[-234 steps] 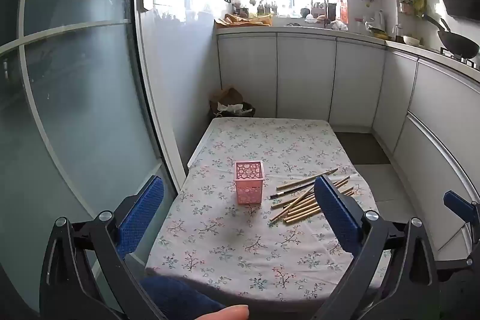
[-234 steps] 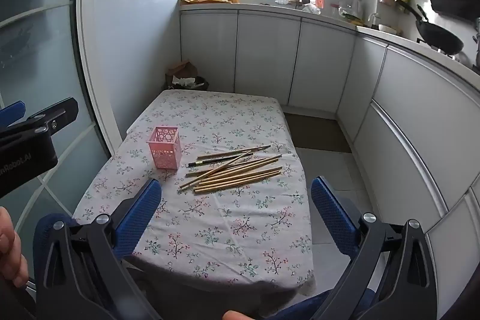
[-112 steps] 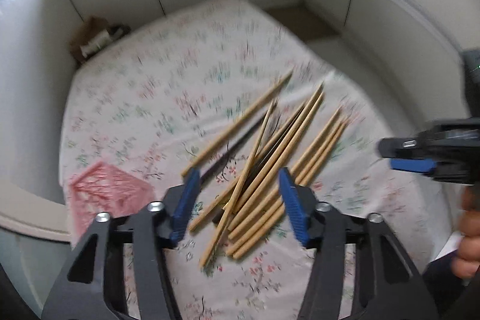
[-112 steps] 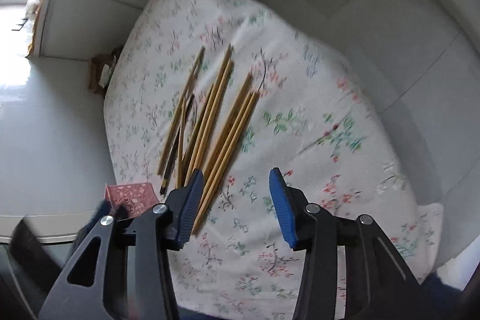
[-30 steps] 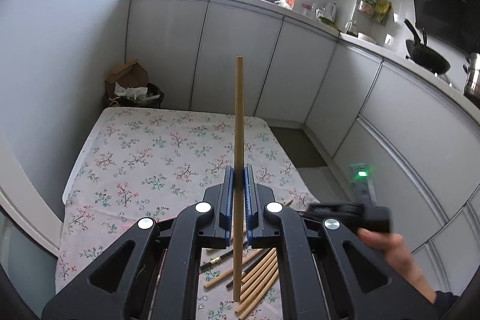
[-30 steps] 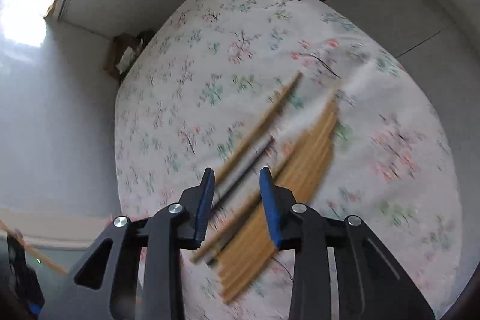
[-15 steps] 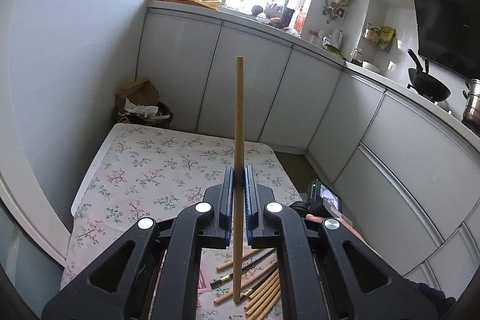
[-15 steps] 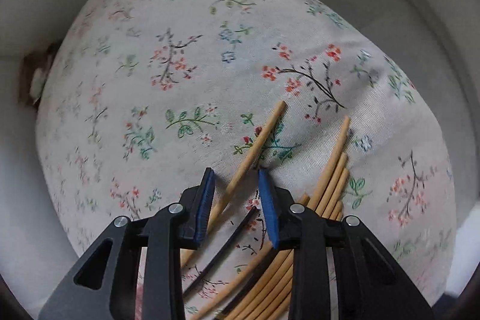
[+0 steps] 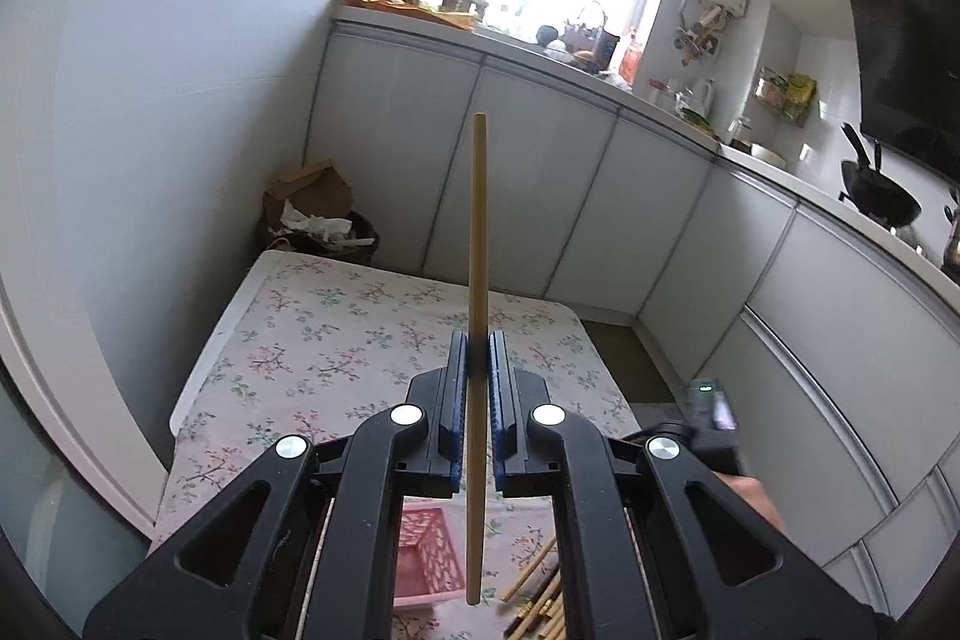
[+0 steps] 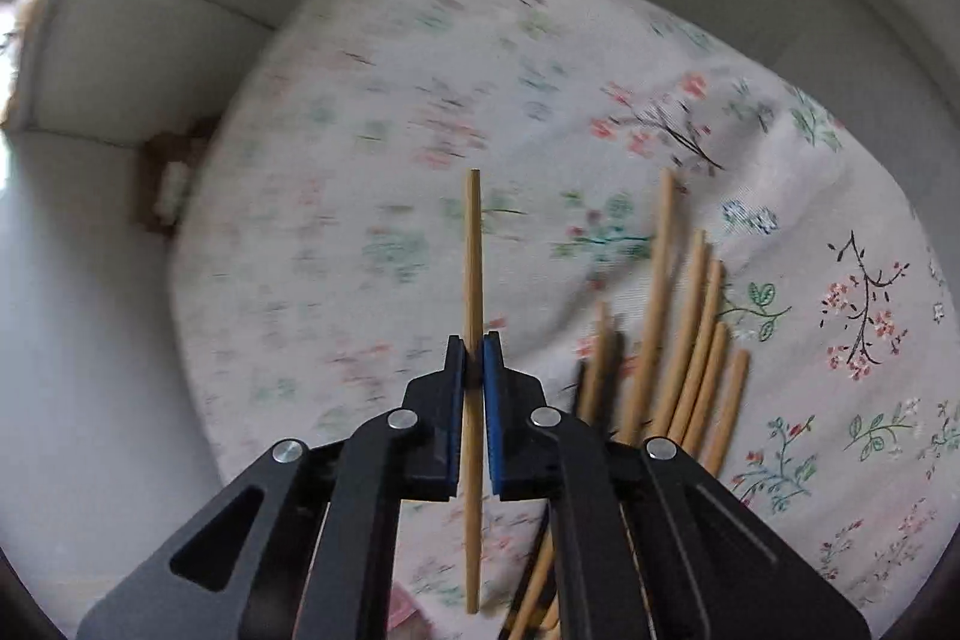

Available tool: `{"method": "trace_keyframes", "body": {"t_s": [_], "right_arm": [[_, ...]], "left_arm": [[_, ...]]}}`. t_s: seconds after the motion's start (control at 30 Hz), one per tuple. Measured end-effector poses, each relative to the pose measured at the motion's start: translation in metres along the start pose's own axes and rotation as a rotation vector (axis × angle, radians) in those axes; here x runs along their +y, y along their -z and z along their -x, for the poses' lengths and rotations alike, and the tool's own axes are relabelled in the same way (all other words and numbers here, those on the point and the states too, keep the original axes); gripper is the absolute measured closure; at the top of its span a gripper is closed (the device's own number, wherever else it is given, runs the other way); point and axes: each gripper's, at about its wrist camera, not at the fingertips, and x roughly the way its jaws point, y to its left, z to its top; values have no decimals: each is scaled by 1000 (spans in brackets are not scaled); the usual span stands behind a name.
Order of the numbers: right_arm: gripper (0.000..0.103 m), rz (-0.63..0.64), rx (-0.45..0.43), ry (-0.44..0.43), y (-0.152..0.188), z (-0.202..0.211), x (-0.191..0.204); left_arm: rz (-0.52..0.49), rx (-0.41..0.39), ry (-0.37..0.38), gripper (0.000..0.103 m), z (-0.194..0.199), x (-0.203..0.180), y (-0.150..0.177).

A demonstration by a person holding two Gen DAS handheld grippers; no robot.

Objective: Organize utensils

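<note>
Floral cloth covers the tabletop (image 9: 336, 340), which fills the lower middle of the left wrist view and nearly all of the right wrist view, where the far part is blurred. White cabinets (image 9: 540, 196) run behind it. A pink basket (image 9: 427, 550) stands on the cloth below the left gripper (image 9: 478, 364), partly hidden by the gripper's black frame. A pile of chopsticks (image 10: 690, 328) lies on the cloth just right of the right gripper (image 10: 474, 364), its near ends cut off behind the frame; a few of its ends show low in the left view.

Each gripper is closed narrowly on one wooden stick. The left gripper is raised above the tabletop and clamps a chopstick (image 9: 478, 220) upright between its blue pads, the stick running well past the pads above and below, its lower end over the basket. The right gripper looks down at the cloth and pinches a second chopstick (image 10: 473, 256), which also extends both ways beyond the pads. Whether this one touches the cloth cannot be told. Part of the right gripper and its hand (image 9: 759, 502) show at the lower right of the left view.
</note>
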Motion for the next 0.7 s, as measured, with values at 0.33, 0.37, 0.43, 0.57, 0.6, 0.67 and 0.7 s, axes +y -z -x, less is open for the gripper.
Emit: {"method": "trace_keyframes", "body": {"t_s": [0.33, 0.37, 0.43, 0.57, 0.6, 0.67, 0.7], "right_arm": [[97, 409, -326, -124, 48, 102, 56], [97, 464, -376, -141, 57, 112, 63], [97, 520, -426, -152, 70, 119, 78], [97, 605, -514, -237, 85, 137, 97], [97, 619, -531, -254, 91, 143, 98], [97, 640, -555, -284, 99, 151, 105], [97, 654, -564, -302, 103, 154, 108]], "left_arm": [[9, -40, -51, 97, -5, 26, 8], [5, -36, -59, 97, -7, 27, 8], [3, -21, -70, 97, -11, 28, 11], [-19, 1, -93, 97, -17, 27, 15], [-33, 14, -106, 97, -21, 26, 17], [-42, 40, -123, 97, -28, 27, 20], [-41, 64, -135, 97, -33, 29, 22]]}}
